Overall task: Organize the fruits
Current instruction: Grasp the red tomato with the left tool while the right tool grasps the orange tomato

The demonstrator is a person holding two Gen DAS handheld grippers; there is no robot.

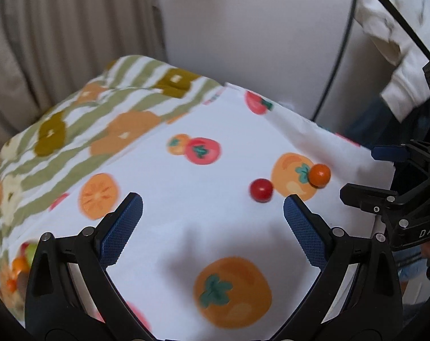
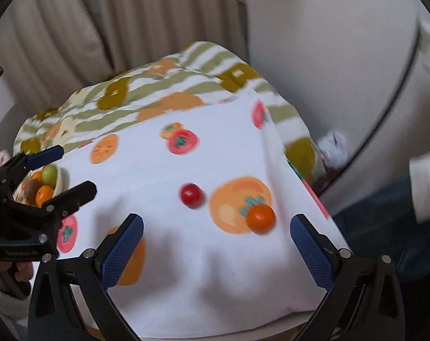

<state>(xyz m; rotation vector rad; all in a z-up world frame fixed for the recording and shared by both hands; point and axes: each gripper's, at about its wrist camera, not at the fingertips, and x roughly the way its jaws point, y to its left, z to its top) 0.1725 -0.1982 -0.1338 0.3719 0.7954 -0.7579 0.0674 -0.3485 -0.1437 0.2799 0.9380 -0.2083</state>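
Two close forward views, shared tablecloth.

Each gripper is a black frame with 2 angled fingers faced in blue, cross-hatched pads, joined by round silver pivot pins. The left gripper shows white lettering on its body, too blurred to read. The right gripper shows silver screws and white letters "DAS" on its body. A thin black cable runs above it. The person wears a white sleeve and dark blue trousers.
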